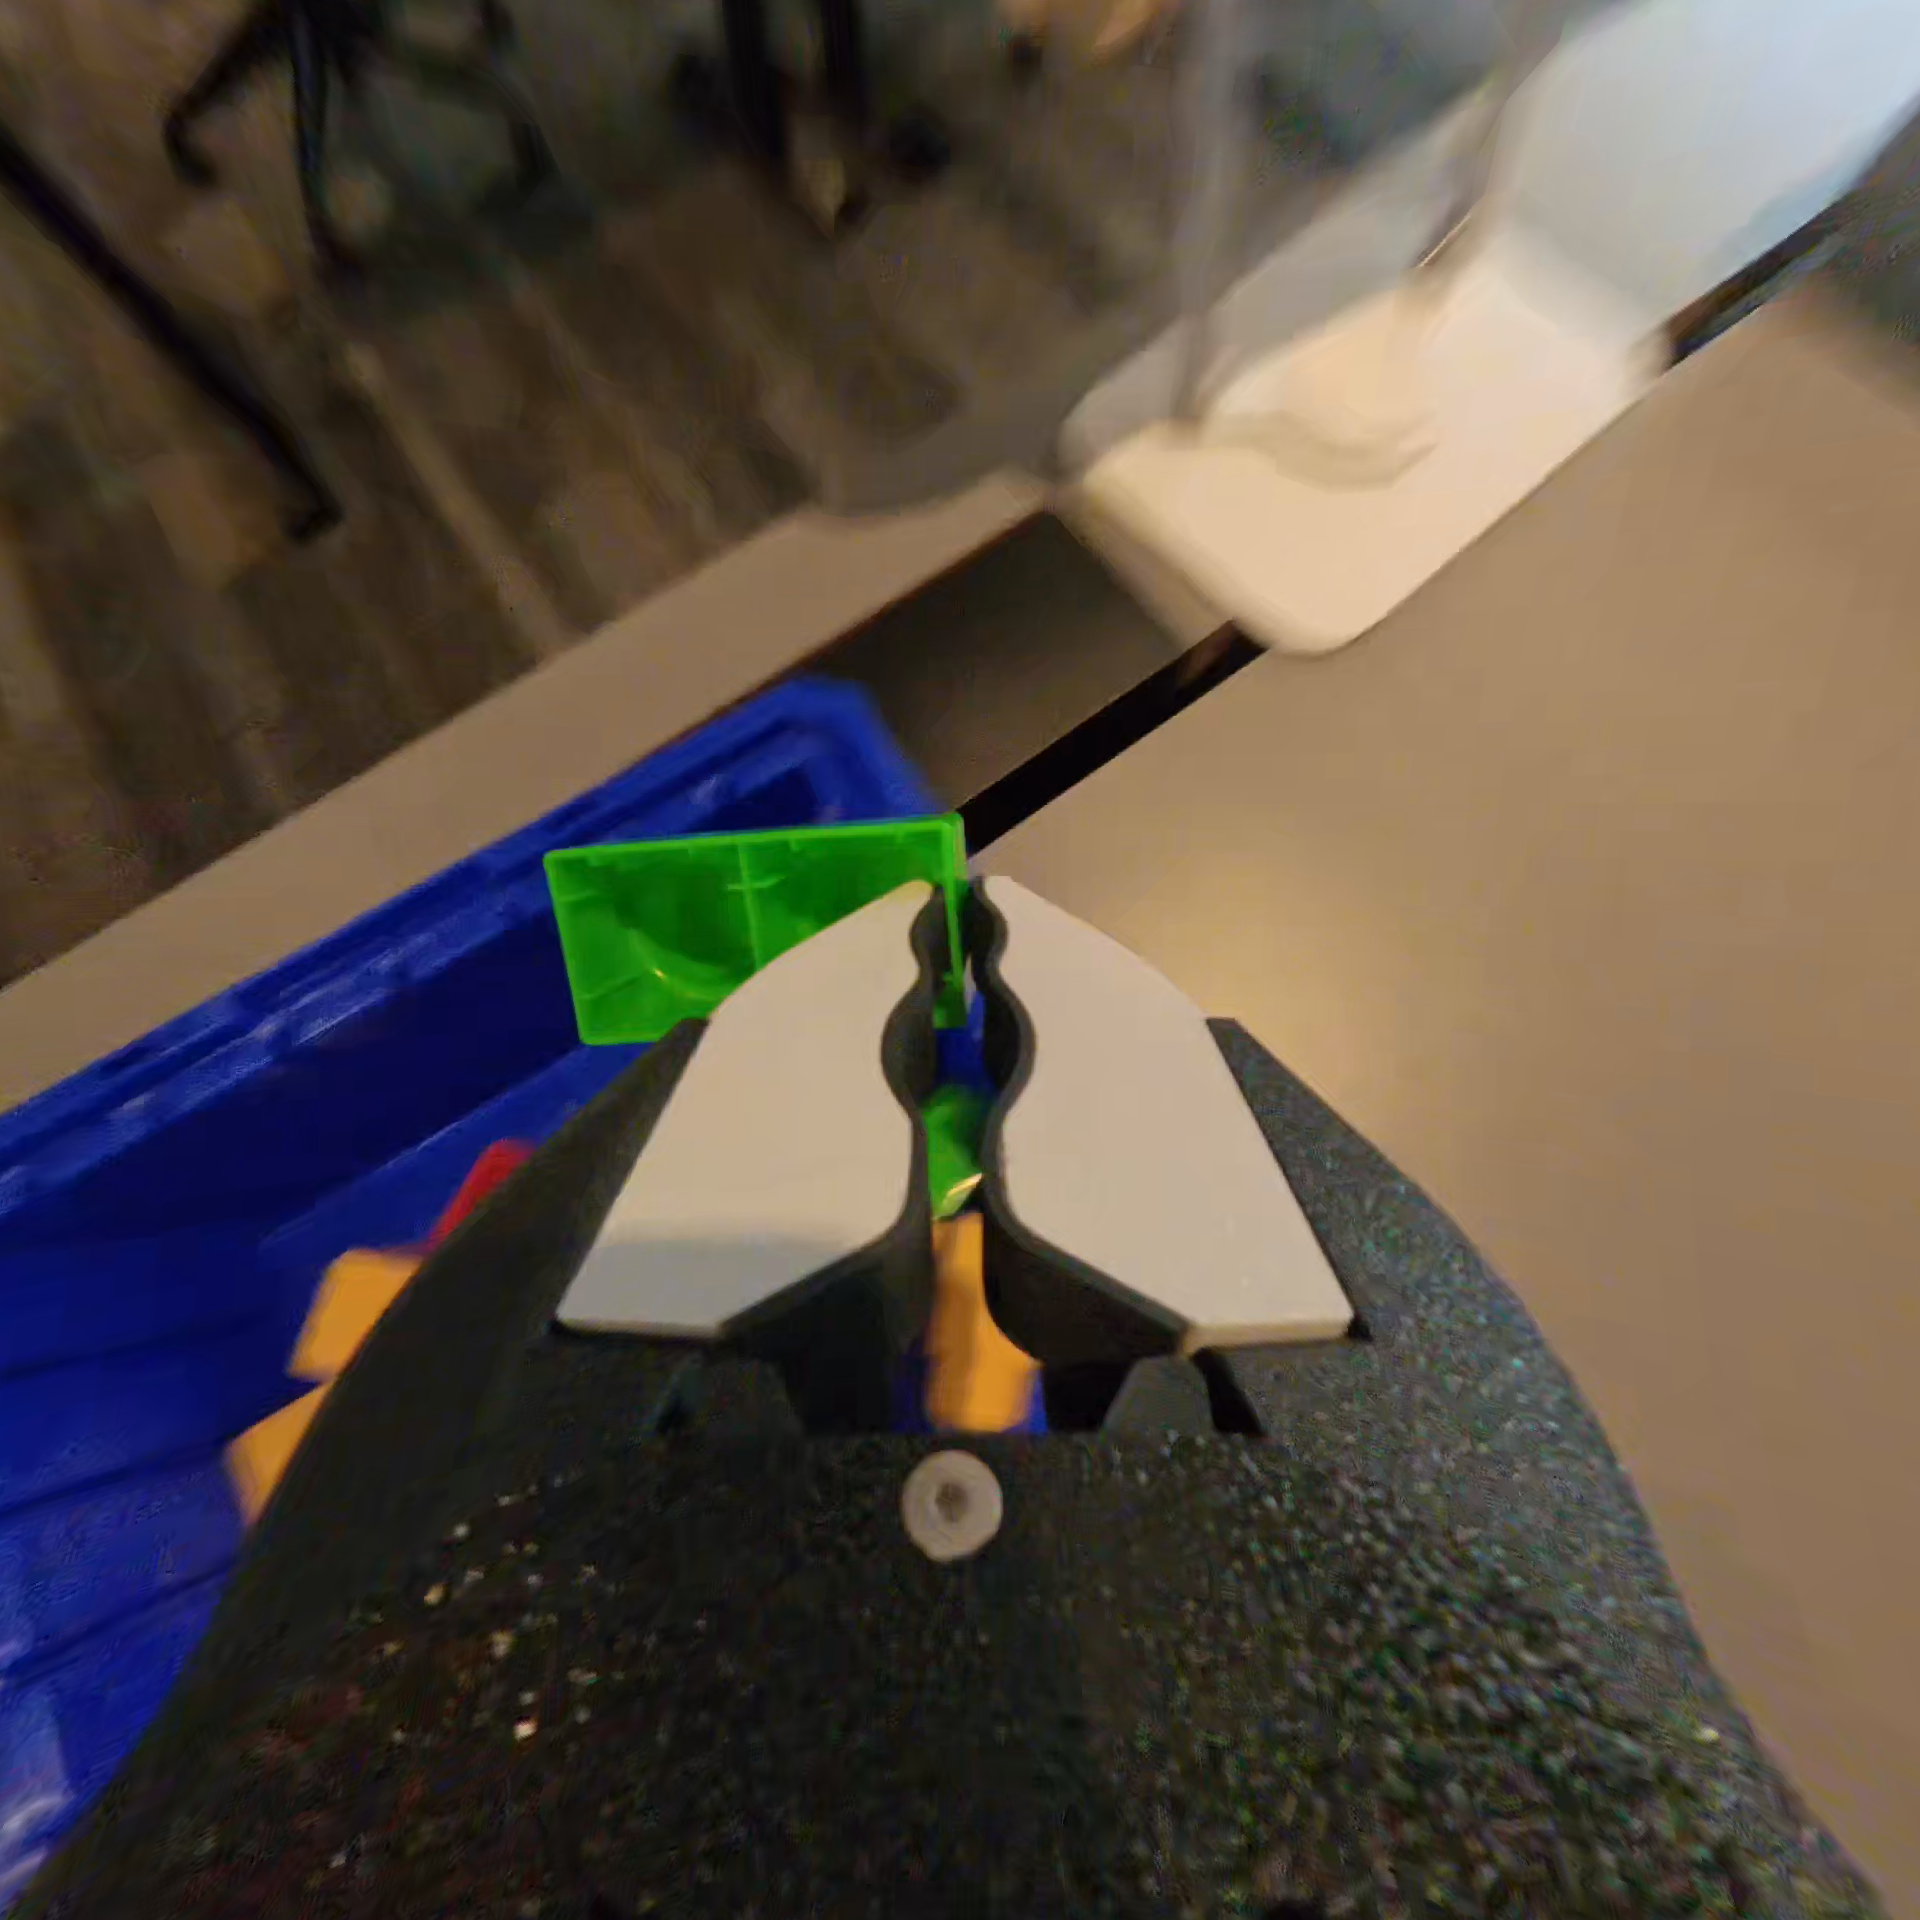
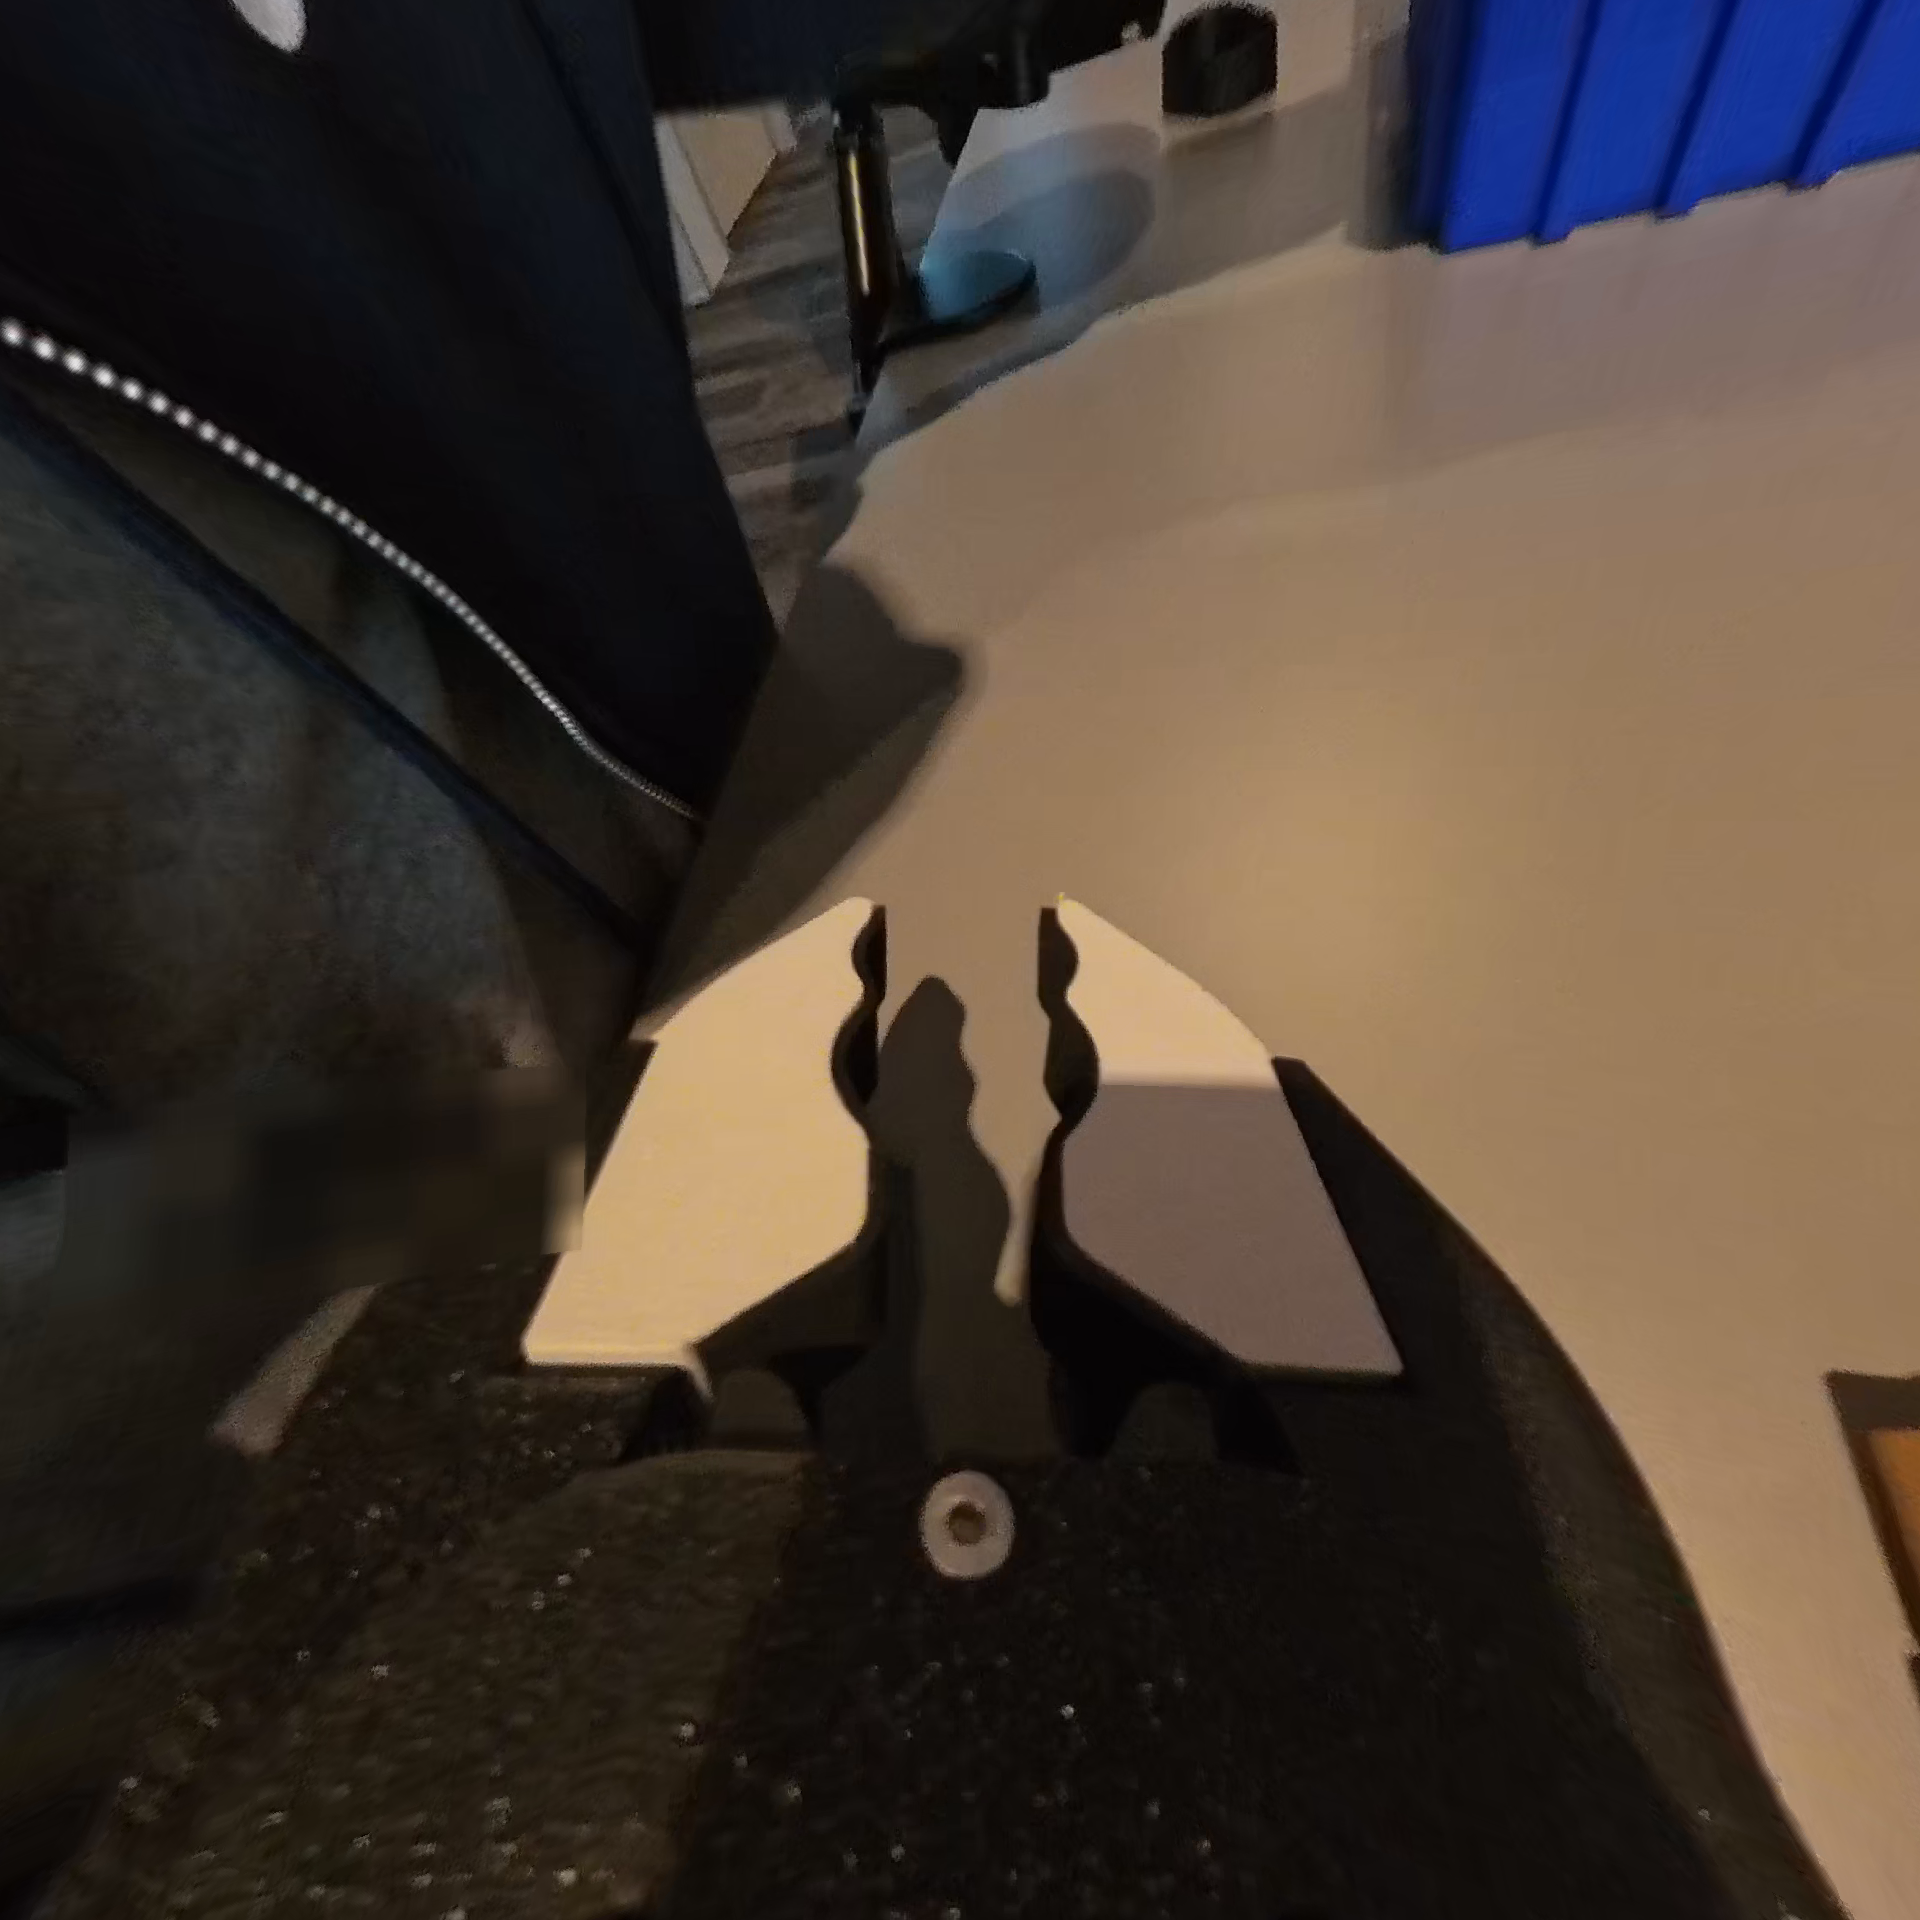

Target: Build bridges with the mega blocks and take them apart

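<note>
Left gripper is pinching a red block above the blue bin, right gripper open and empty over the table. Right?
Not quite: the left wrist view shows the left gripper pinching a green block, not red, above the blue bin. The right gripper is indeed open and empty over the table.

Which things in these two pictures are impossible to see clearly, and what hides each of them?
- Left wrist view: the blue bin contents, orange and red pieces, are blurred and mostly covered by the left gripper.
- Left wrist view: the studded side of the green block faces away; one end sits between the fingers.
- Left wrist view: the white object beyond the table is blurred.
- Right wrist view: the frame edge cuts off the framed object beside the right gripper.
</note>
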`<state>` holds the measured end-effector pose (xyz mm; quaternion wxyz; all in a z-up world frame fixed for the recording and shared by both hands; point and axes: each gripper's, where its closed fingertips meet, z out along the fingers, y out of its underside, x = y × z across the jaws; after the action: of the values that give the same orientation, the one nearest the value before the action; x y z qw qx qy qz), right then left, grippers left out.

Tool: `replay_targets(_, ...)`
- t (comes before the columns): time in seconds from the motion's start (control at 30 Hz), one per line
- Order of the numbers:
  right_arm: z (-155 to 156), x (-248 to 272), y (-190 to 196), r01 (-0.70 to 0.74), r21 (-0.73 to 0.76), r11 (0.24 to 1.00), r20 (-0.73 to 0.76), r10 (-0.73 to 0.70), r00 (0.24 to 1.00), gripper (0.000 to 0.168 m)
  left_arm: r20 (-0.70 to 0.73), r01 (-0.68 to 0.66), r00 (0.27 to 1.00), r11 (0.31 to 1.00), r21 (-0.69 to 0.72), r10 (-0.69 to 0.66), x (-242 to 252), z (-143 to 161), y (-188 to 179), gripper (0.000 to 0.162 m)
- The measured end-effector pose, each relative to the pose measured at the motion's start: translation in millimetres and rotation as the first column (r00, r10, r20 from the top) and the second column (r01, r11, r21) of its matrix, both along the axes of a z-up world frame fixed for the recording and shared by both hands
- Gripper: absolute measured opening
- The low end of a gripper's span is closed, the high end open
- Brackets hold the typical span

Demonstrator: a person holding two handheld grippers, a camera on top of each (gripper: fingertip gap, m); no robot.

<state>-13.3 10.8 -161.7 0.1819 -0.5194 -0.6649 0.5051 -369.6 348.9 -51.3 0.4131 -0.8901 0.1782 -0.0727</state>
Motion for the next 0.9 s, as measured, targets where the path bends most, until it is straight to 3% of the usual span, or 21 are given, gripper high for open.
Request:
replay_targets(0.03, 5, -1, 1, 0.012, 0.018, 1.000, -0.041, -0.012, 0.999, 0.030, 0.100, 0.043, 0.994, 0.996, 0.075, -0.051, 27, 26, -11, 0.003)
replay_targets(0.13, 26, -4, 14, 0.107, 0.146, 0.983, -0.236, -0.070, 0.969, 0.030, 0.383, 0.193, 0.872, 0.933, 0.304, -0.305, 125, 98, -60, 0.003)
replay_targets(0.23, 66, -3, 45, 0.323, 0.352, 0.879, -0.439, -0.151, 0.886, 0.035, 0.545, 0.301, 0.631, 0.822, 0.484, -0.552, 219, 139, -123, 0.003)
replay_targets(0.33, 129, 17, 93, 0.621, 0.486, 0.615, -0.671, -0.193, 0.716, 0.039, 0.623, 0.371, 0.317, 0.698, 0.612, -0.715, 291, 146, -182, 0.003)
replay_targets(0.4, 165, 33, 117, 0.717, 0.526, 0.457, -0.744, -0.162, 0.649, 0.042, 0.645, 0.398, 0.117, 0.631, 0.666, -0.755, 323, 139, -210, 0.003)
replay_targets(0.47, 190, 42, 131, 0.749, 0.547, 0.374, -0.775, -0.111, 0.622, 0.047, 0.632, 0.412, -0.052, 0.560, 0.719, -0.773, 342, 129, -230, 0.003)
replay_targets(0.5, 198, 44, 135, 0.747, 0.568, 0.346, -0.777, -0.073, 0.625, 0.049, 0.629, 0.412, -0.102, 0.542, 0.732, -0.771, 348, 123, -234, 0.003)
replay_targets(0.67, 202, 33, 137, 0.673, 0.697, 0.248, -0.711, 0.122, 0.692, 0.057, 0.636, 0.393, -0.256, 0.522, 0.757, -0.728, 357, 104, -236, 0.003)
replay_targets(0.77, 195, 21, 141, 0.635, 0.747, 0.196, -0.664, 0.170, 0.728, 0.060, 0.637, 0.401, -0.260, 0.519, 0.755, -0.726, 361, 97, -236, 0.003)
replay_targets(0.9, 184, 9, 143, 0.593, 0.780, 0.202, -0.625, 0.189, 0.757, 0.058, 0.651, 0.415, -0.291, 0.521, 0.746, -0.701, 363, 90, -238, 0.003)
